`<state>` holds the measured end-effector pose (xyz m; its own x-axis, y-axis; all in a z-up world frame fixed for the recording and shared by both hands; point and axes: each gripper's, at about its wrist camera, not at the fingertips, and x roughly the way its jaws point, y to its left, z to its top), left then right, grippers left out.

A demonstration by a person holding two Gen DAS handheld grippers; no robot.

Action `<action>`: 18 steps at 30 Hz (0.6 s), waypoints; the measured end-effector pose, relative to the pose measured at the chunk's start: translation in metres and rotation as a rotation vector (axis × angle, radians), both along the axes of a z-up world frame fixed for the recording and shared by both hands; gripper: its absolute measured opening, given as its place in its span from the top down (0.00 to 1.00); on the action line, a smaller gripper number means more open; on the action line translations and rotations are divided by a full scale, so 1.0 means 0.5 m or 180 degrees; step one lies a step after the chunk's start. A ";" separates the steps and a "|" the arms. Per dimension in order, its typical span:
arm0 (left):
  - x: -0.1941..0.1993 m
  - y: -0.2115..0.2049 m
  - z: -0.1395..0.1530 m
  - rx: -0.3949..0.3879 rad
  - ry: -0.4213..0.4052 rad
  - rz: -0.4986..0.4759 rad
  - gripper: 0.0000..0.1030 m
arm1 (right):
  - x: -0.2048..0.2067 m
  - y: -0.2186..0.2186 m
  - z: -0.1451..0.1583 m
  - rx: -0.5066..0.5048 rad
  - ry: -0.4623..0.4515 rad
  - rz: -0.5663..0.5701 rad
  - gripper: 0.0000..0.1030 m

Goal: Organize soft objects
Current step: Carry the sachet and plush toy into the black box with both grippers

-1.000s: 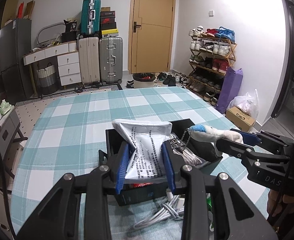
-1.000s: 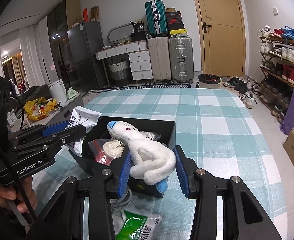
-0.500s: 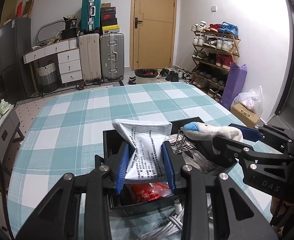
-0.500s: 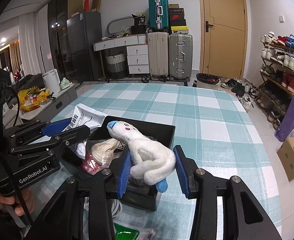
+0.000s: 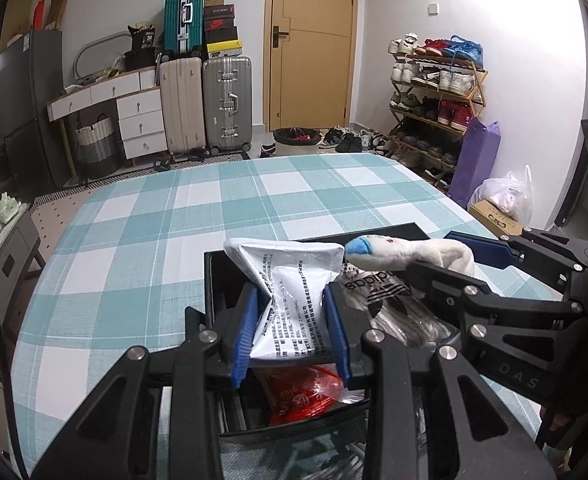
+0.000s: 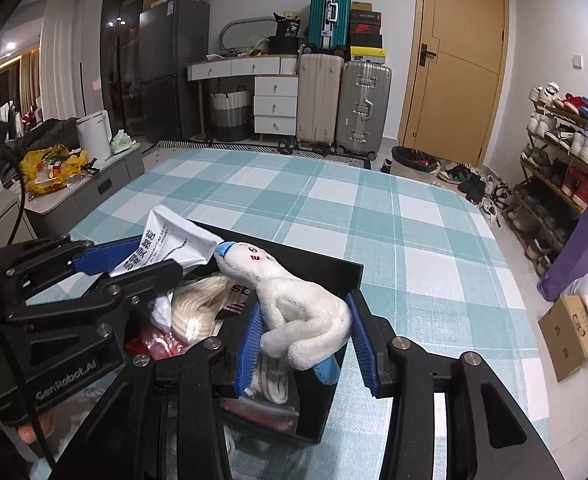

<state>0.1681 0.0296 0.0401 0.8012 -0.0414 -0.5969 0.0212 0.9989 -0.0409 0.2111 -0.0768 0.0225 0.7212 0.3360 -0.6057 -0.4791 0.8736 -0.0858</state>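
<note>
Two grippers hover over one black box (image 6: 346,276) on the checked counter (image 6: 394,216), each already loaded. The left gripper (image 5: 292,326) is closed on a white printed pouch (image 5: 290,280), its blue pads pinching the lower part so the pouch stands up and fans toward twelve o'clock in the left wrist view. The right gripper (image 6: 304,338) is clamped around the body of a white plush toy (image 6: 294,300), whose long axis runs from the pads up toward eleven o'clock, ending in a blue-tipped head (image 6: 224,249) that reaches over the box's middle. The relation that matters is where the box lies from each load: directly beneath both, with the pouch over the side nearer the left hand and the plush over the side nearer the right. Seen from the right wrist, the left gripper comes in from nine o'clock, and the plush head lies just beside the pouch's top edge; whether they touch cannot be told. Inside the box already lie a red packet (image 5: 306,394) and a clear bag with a black logo (image 5: 378,286), so free room looks scarce. Judging from this, each release calls for a short drop straight down, and the plush's forward-reaching head may foul the pouch if both go at once.
</note>
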 end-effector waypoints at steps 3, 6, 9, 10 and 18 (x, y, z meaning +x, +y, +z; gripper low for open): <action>0.004 0.003 -0.009 -0.0002 0.0037 0.0011 0.69 | 0.012 0.010 -0.007 -0.0074 -0.0030 -0.0013 0.59; 0.007 0.007 -0.016 -0.0024 0.0059 0.0029 0.69 | 0.020 0.024 -0.013 -0.0168 -0.0065 -0.0003 0.59; 0.007 0.006 -0.019 0.0024 0.0061 0.0041 0.69 | 0.024 0.038 -0.022 -0.0279 -0.0060 0.0036 0.59; 0.007 0.005 -0.020 0.0037 0.0060 0.0038 0.69 | 0.025 0.040 -0.024 -0.0294 -0.0054 0.0043 0.59; 0.012 0.002 -0.024 0.0121 0.0047 0.0050 0.69 | 0.032 0.044 -0.028 -0.0399 -0.0041 0.0117 0.59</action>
<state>0.1738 0.0308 0.0283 0.7926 -0.0061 -0.6097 0.0052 1.0000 -0.0031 0.2269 -0.0549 0.0083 0.7179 0.2847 -0.6353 -0.5087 0.8375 -0.1995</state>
